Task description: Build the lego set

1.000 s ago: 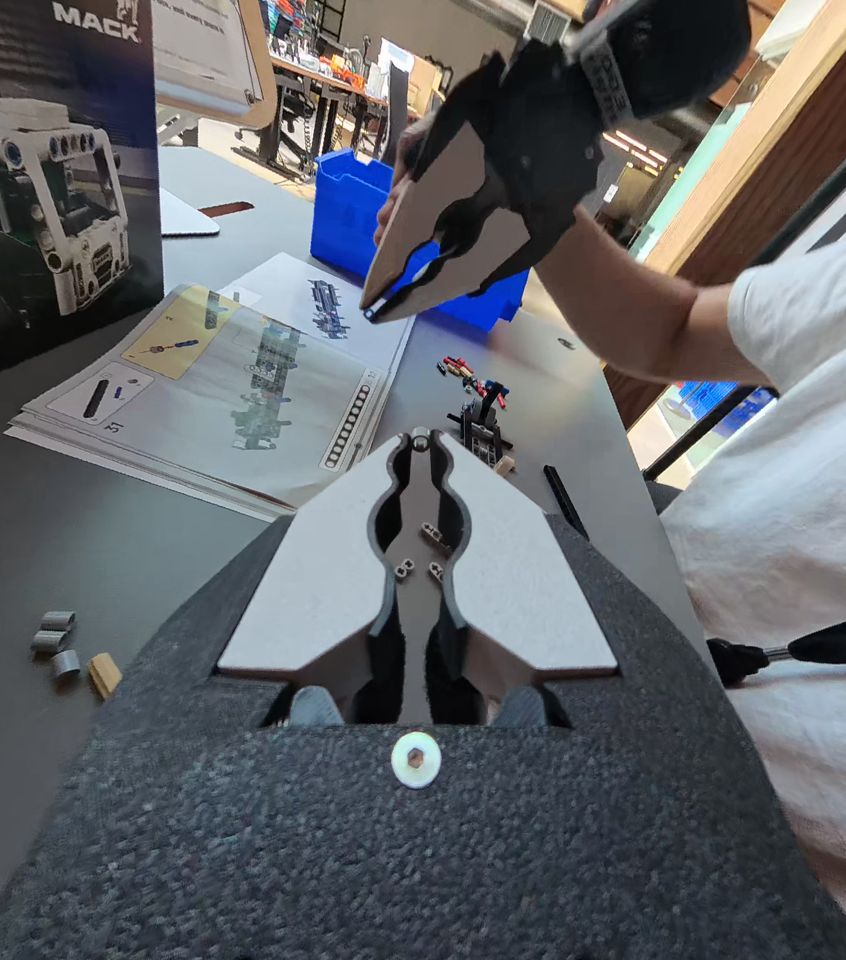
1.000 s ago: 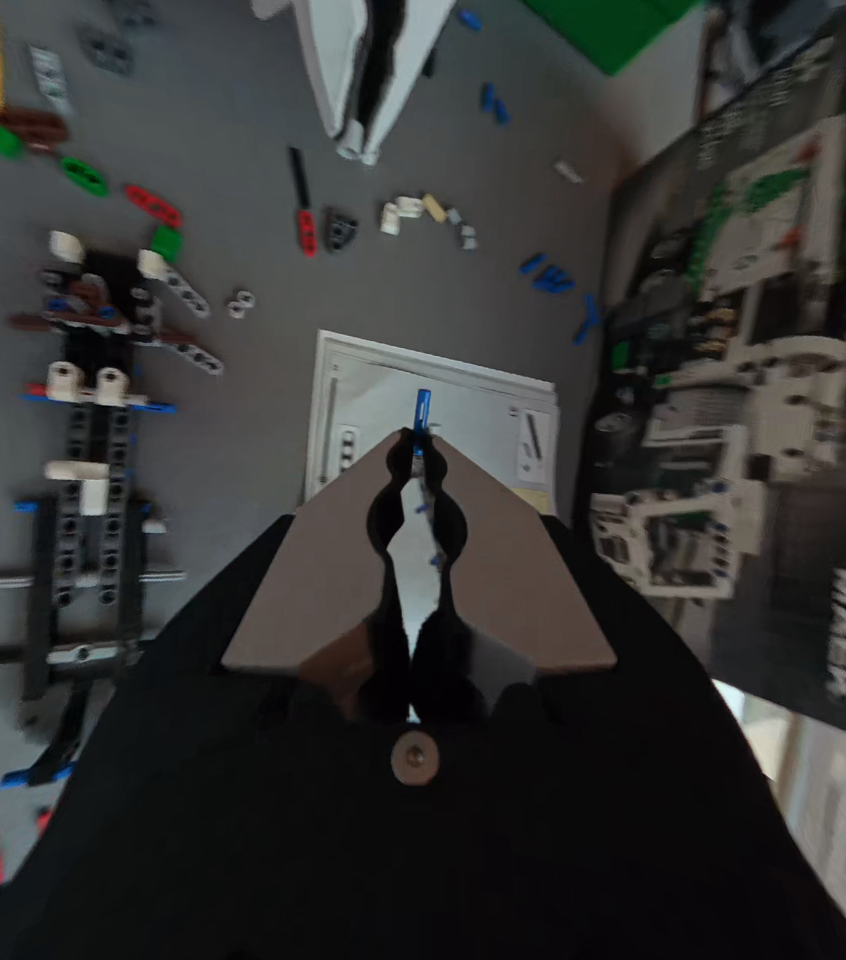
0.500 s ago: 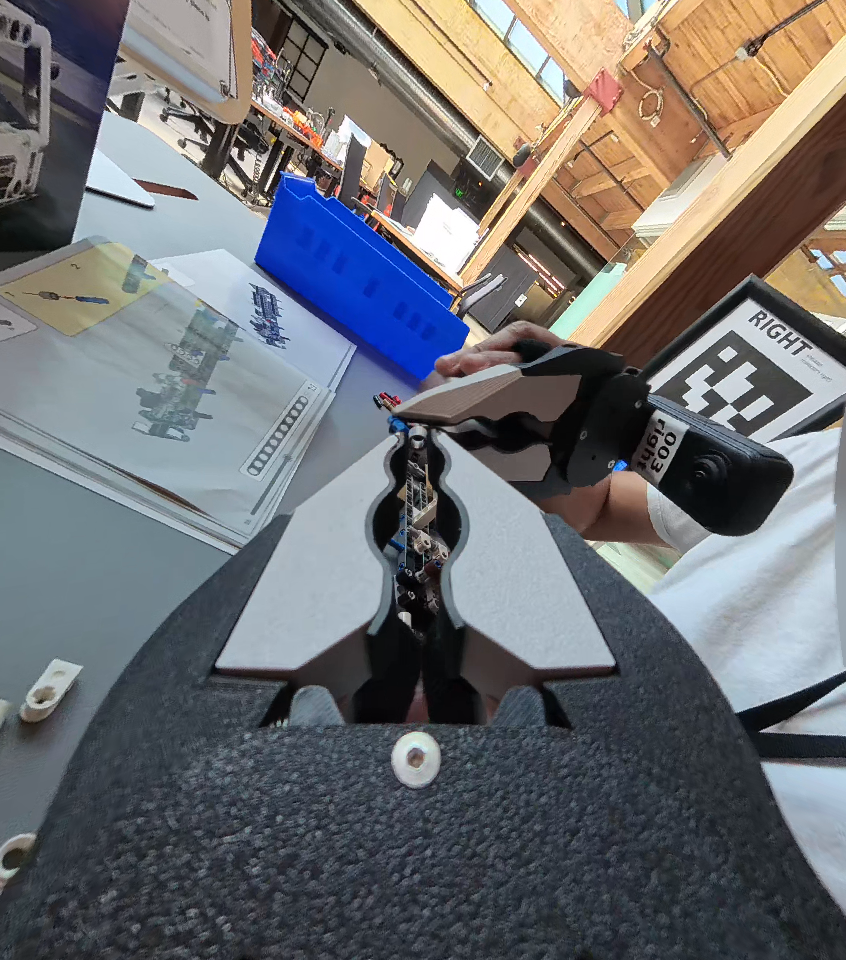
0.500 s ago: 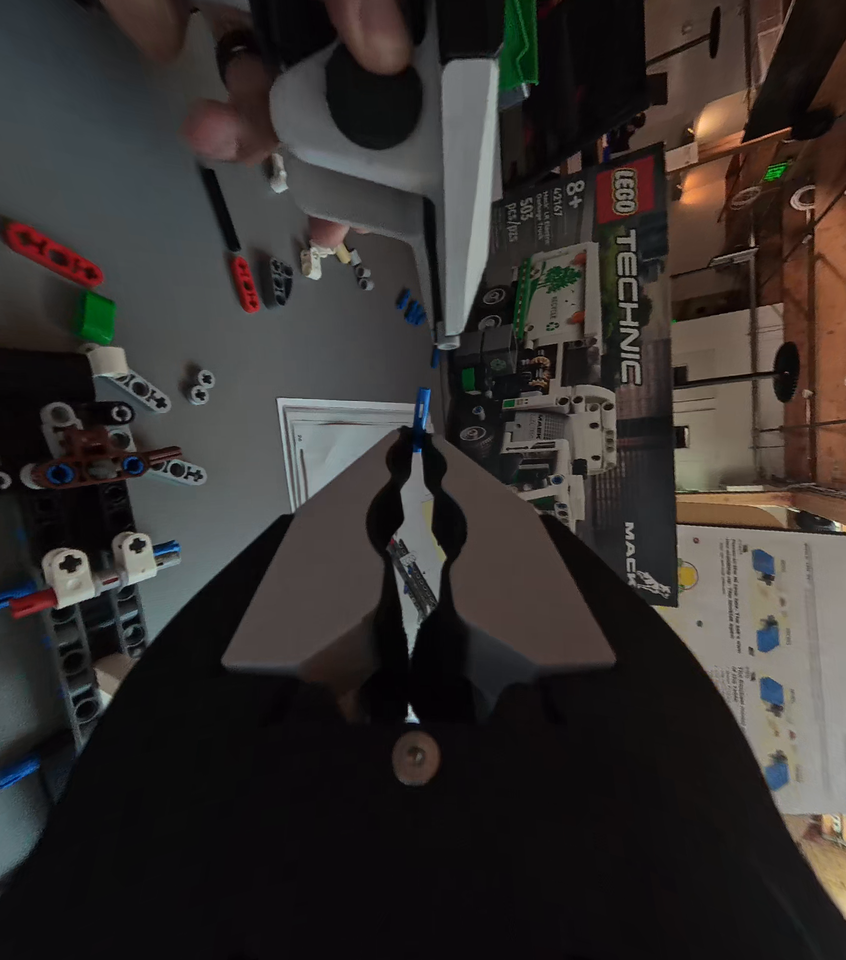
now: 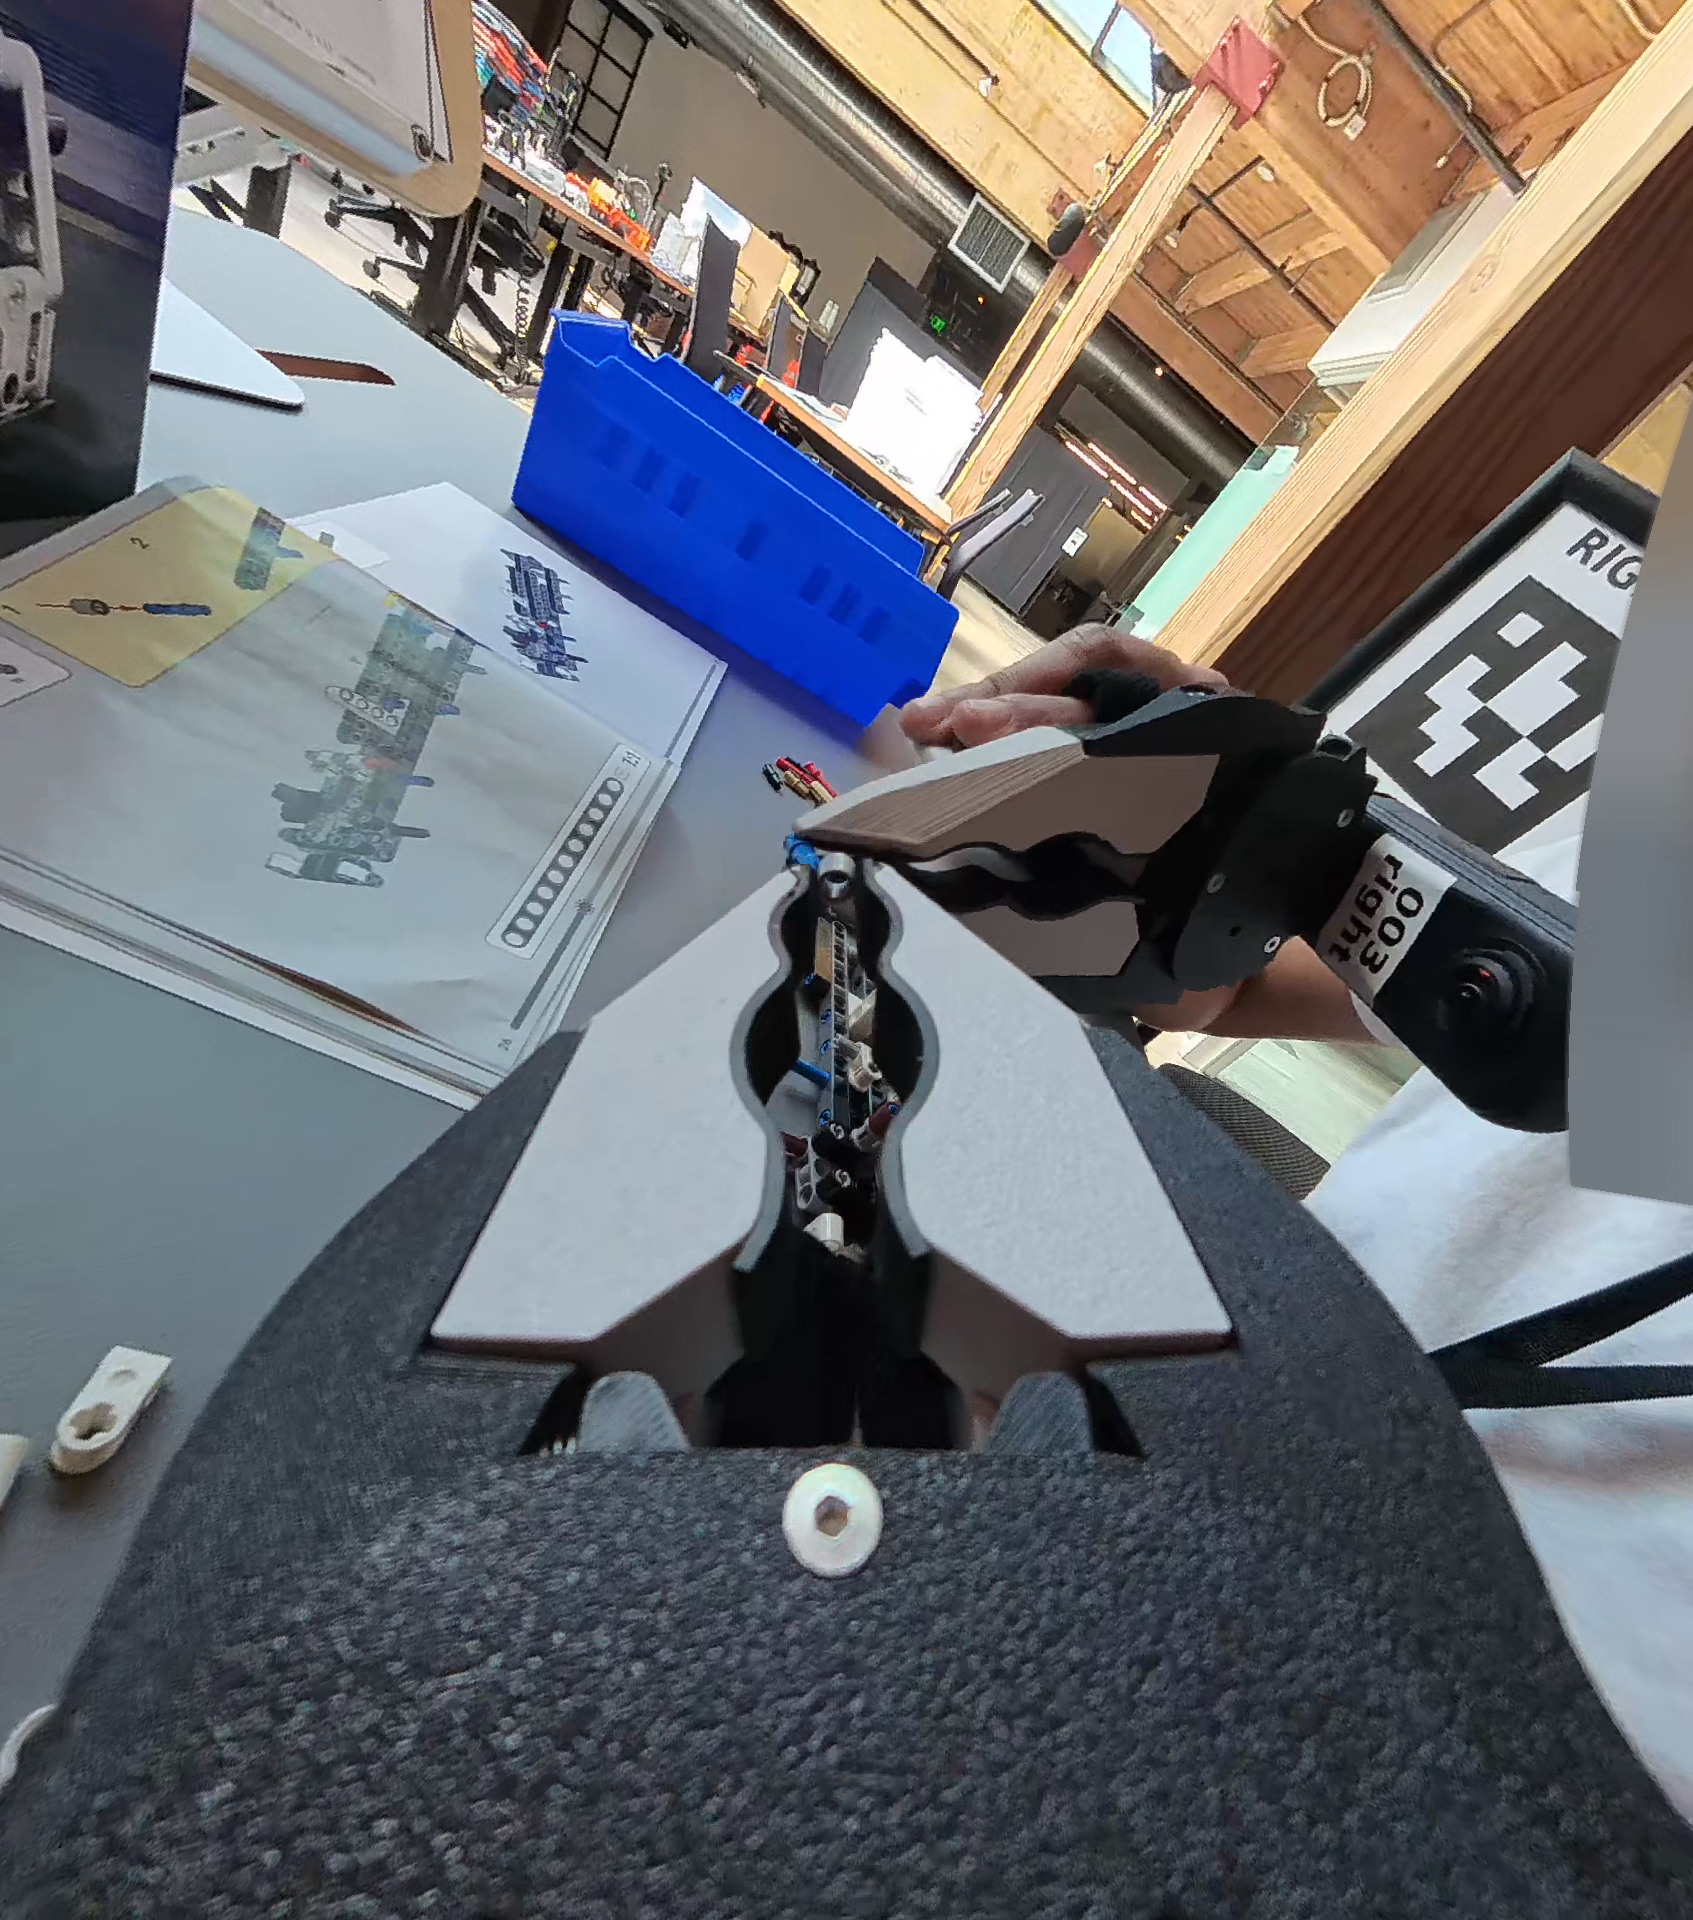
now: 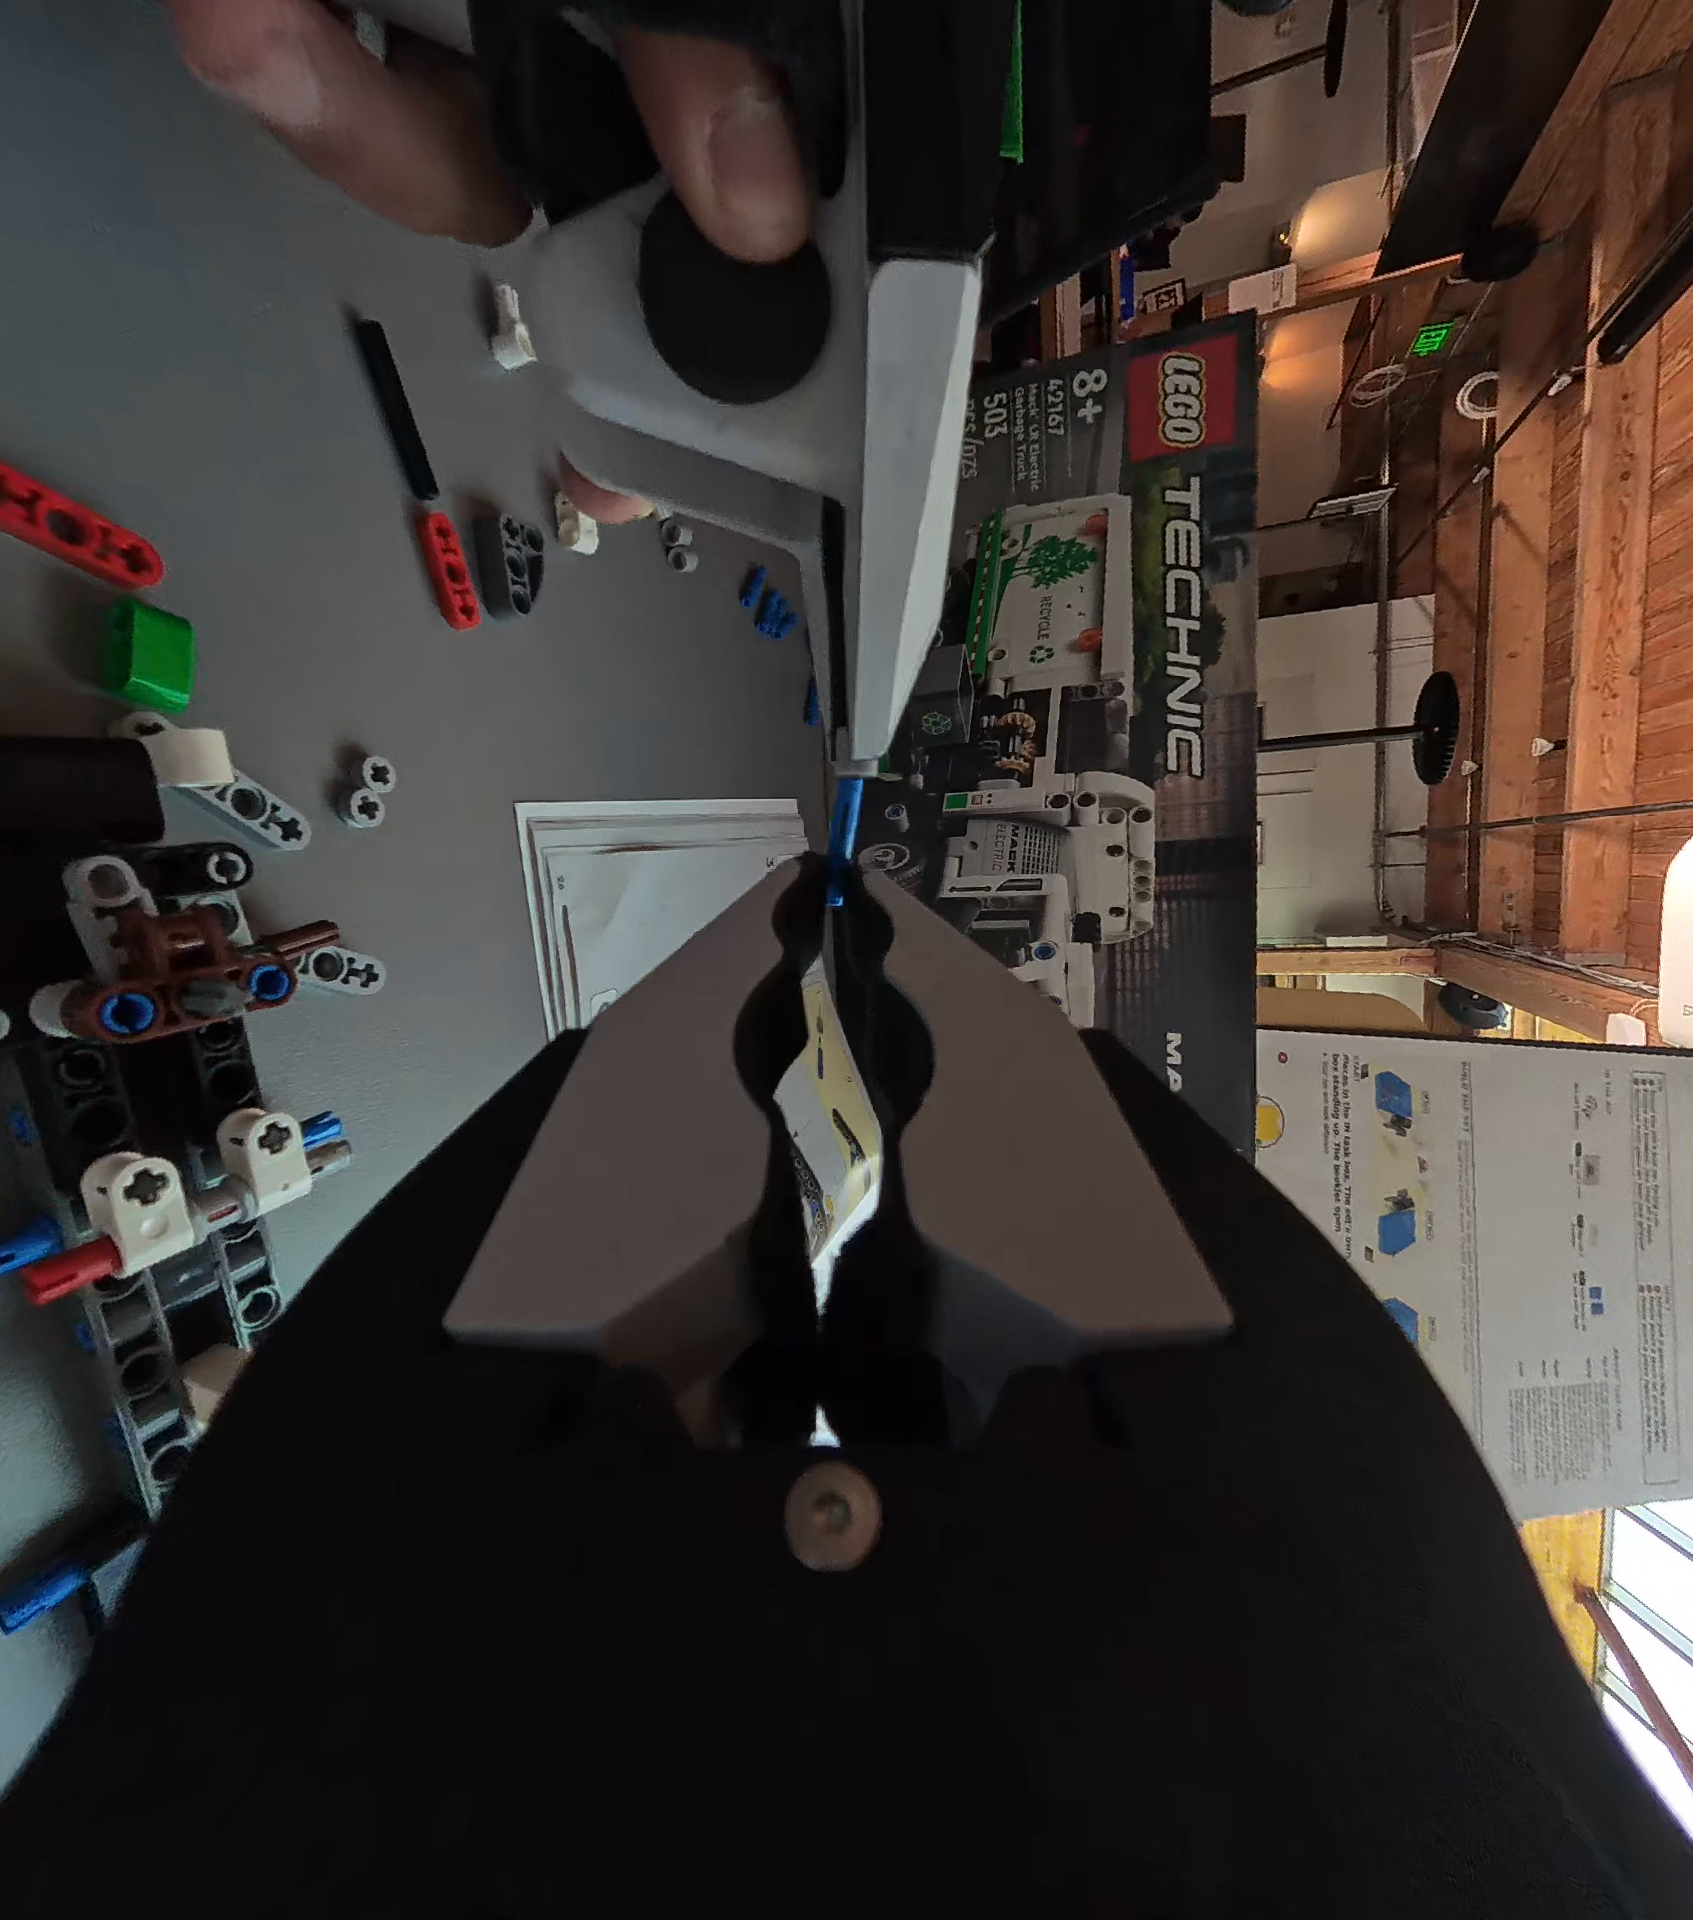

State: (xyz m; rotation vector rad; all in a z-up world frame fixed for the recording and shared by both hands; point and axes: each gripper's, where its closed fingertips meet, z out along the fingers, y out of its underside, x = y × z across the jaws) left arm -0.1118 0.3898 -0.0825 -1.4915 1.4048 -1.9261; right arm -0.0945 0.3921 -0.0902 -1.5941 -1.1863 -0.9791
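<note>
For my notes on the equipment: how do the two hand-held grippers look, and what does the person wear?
Each gripper, left and right, has two pale grey wedge-shaped fingers with wavy black inner edges, on a rough black body fixed by a round screw. The right one carries a white sticker. The person wears a white shirt.

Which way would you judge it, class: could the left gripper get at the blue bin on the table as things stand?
Probably not directly: the left gripper is shut on a small grey bush, and the right gripper sits across its tip, towards the blue bin.
</note>
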